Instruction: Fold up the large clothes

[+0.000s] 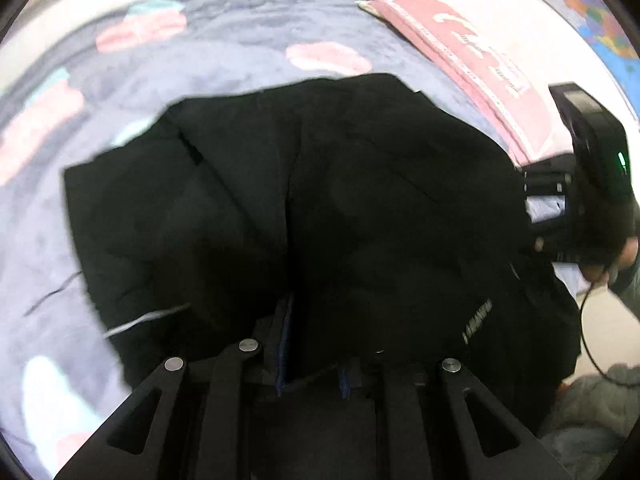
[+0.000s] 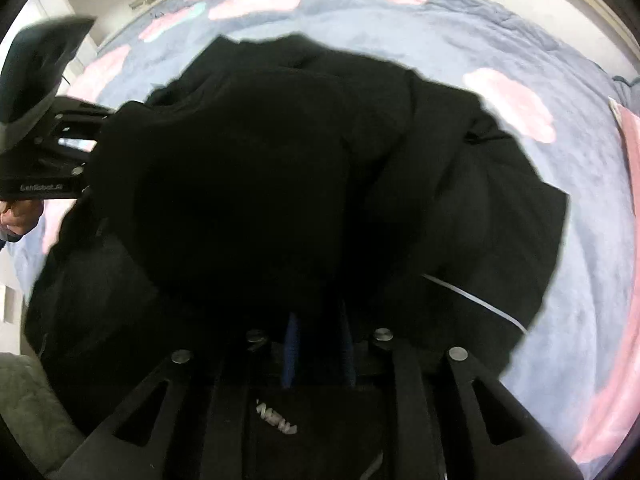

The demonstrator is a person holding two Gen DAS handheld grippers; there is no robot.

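Note:
A large black jacket [image 1: 320, 200] lies bunched on the bed, with a white logo [image 1: 478, 320] near its right side. My left gripper [image 1: 314, 368] points down at its near edge, its blue pads [image 1: 285, 344] a narrow gap apart with black cloth lying loose between them. In the right wrist view the same jacket [image 2: 260, 180] fills the middle. My right gripper [image 2: 319, 344] stands over its near edge, pads [image 2: 291, 344] slightly apart, cloth with white lettering [image 2: 276, 420] draped over its base. Each view shows the other tool's body at the jacket's side [image 1: 588, 152] [image 2: 40, 152].
A lavender blanket [image 1: 240, 40] with pink and teal patches covers the bed. A pink pillow [image 1: 480, 60] lies at the far right under a wall map [image 1: 592, 8]. A white cord [image 2: 472, 300] trails from the jacket. Grey cloth [image 1: 592, 412] lies beside the bed. A person's hand [image 1: 628, 252] holds the right tool.

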